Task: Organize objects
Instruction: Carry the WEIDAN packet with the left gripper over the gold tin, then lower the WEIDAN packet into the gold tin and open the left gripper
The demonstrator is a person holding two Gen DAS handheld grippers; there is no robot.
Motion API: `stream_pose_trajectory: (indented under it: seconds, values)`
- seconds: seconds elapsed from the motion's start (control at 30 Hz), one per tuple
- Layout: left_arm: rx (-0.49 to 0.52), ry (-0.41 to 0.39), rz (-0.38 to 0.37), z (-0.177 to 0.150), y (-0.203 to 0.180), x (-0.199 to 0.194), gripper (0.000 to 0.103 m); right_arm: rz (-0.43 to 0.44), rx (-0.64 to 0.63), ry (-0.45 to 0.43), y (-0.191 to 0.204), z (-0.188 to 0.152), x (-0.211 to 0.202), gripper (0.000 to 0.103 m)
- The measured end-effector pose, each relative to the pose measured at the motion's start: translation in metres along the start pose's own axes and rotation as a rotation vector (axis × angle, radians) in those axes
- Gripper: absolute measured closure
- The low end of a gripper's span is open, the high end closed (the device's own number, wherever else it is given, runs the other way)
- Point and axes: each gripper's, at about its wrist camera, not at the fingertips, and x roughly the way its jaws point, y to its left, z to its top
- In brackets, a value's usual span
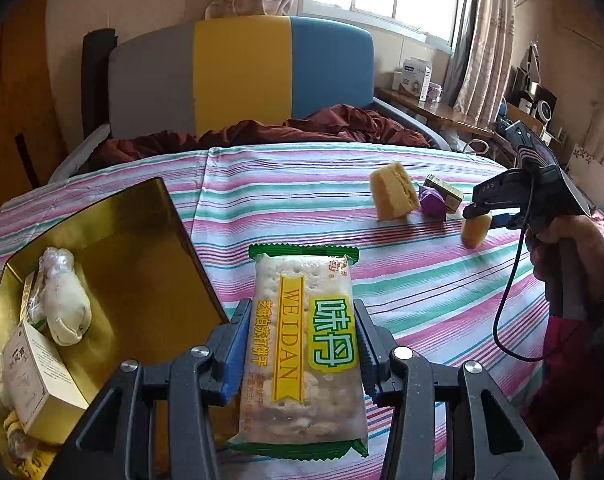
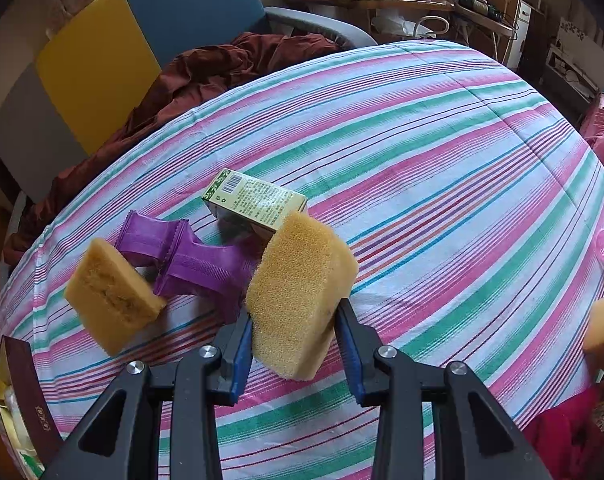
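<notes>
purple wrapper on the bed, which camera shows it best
The right wrist view shows the purple wrapper best: close and nearly whole, with its crimped edges, lying between the loose sponge and the green box. In the left wrist view, it is only a small distant patch, partly hidden behind that sponge.

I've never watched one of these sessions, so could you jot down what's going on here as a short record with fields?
Surface: striped bedsheet
Left tool: shut on a Weidan cracker packet
Right tool: shut on a yellow sponge
Container: gold-lined box, holding a small carton and wrapped items
Loose on sheet: second sponge, purple wrapper, green carton
</notes>
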Motion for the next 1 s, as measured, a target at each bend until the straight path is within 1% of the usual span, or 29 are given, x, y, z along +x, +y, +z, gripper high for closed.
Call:
stream_pose_trajectory:
  seconds: [0.13, 0.37, 0.43, 0.53, 0.6, 0.73, 0.77, 0.8, 0.83, 0.9, 0.97, 1.0]
  values:
    - [-0.102, 0.027, -0.017, 0.0, 0.03, -0.004, 0.055, -0.002, 0.001, -0.004, 0.0, 0.0, -0.001, 0.065]
    - [-0.255, 0.006, -0.004, 0.005, 0.089, -0.021, 0.055, 0.002, -0.01, -0.012, 0.002, -0.002, -0.004, 0.065]
    - [-0.313, 0.013, 0.001, 0.006, 0.109, -0.02, 0.055, 0.001, -0.017, -0.017, 0.004, -0.003, -0.006, 0.065]
    - [-0.399, 0.044, 0.003, 0.009, 0.138, -0.014, 0.055, 0.005, -0.021, -0.016, 0.006, -0.002, -0.006, 0.065]
    - [-0.434, 0.055, 0.014, 0.015, 0.153, -0.01, 0.055, 0.007, -0.023, -0.014, 0.006, -0.003, -0.005, 0.065]
    - [-0.483, 0.065, 0.046, 0.032, 0.179, 0.006, 0.055, 0.013, -0.031, -0.012, 0.007, -0.003, -0.006, 0.065]
    - [-0.48, 0.063, 0.054, 0.037, 0.183, 0.011, 0.055, 0.015, -0.033, -0.013, 0.008, -0.003, -0.006, 0.065]
    - [-0.472, 0.062, 0.078, 0.042, 0.188, 0.017, 0.055, 0.017, -0.035, -0.012, 0.008, -0.003, -0.006, 0.065]
    - [-0.465, 0.069, 0.102, 0.047, 0.191, 0.022, 0.055, 0.018, -0.037, -0.01, 0.009, -0.003, -0.006, 0.065]
    - [-0.452, 0.083, 0.121, 0.055, 0.198, 0.036, 0.055, 0.021, -0.04, -0.009, 0.01, -0.004, -0.005, 0.065]
    - [-0.453, 0.103, 0.175, 0.059, 0.206, 0.048, 0.055, 0.022, -0.044, -0.008, 0.01, -0.003, -0.005, 0.065]
    - [-0.448, 0.117, 0.187, 0.06, 0.21, 0.055, 0.055, 0.023, -0.046, -0.007, 0.01, -0.003, -0.004, 0.065]
